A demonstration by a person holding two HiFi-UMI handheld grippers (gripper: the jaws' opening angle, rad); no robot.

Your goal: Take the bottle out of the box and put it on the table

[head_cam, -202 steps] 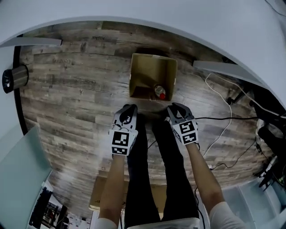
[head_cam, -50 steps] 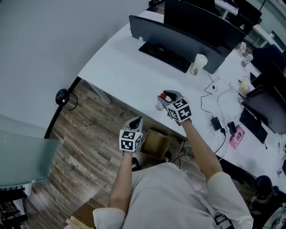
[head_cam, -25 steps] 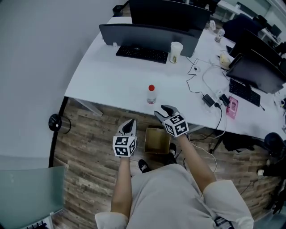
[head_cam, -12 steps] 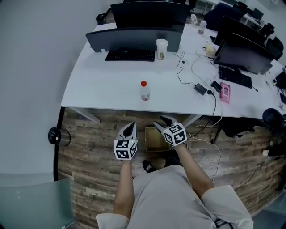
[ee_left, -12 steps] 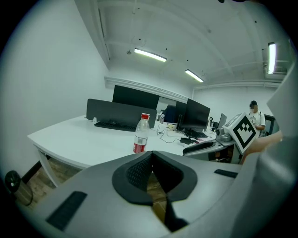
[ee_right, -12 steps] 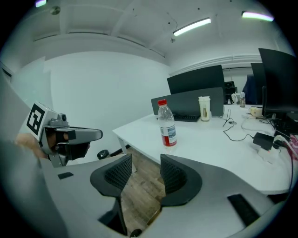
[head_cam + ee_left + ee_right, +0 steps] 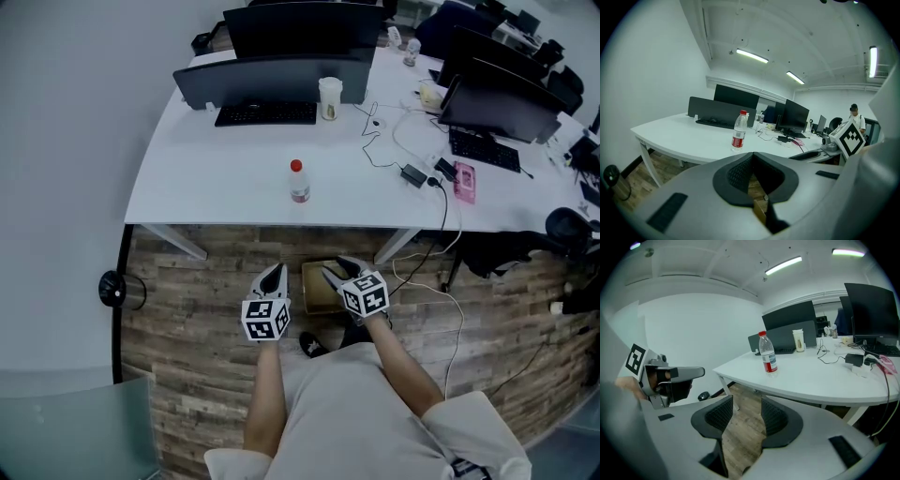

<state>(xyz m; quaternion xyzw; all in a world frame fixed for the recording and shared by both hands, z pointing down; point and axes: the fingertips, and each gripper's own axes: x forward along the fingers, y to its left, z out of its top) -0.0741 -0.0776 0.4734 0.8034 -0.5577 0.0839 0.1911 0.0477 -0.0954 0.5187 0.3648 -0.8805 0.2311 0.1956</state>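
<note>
The clear bottle [image 7: 298, 183] with a red cap and red label stands upright on the white table [image 7: 216, 178], held by nothing. It also shows in the left gripper view as the bottle [image 7: 738, 131] and in the right gripper view as the bottle [image 7: 768, 354]. The open cardboard box [image 7: 319, 287] sits on the wooden floor under the table's near edge. My left gripper [image 7: 273, 271] hangs left of the box with its jaws together and empty. My right gripper [image 7: 339, 269] is over the box's right side, open and empty, well short of the bottle.
At the table's far side are a dark screen panel [image 7: 272, 80], a keyboard [image 7: 265, 113] and a paper cup [image 7: 329, 97]. Cables and a power adapter [image 7: 412, 173] trail right. More monitors [image 7: 492, 94] stand beyond. A black round bin [image 7: 112, 289] sits at the left.
Two seconds ago my right gripper held the bottle over the table. Now the bottle stands alone and both grippers have drawn back over the floor by the box.
</note>
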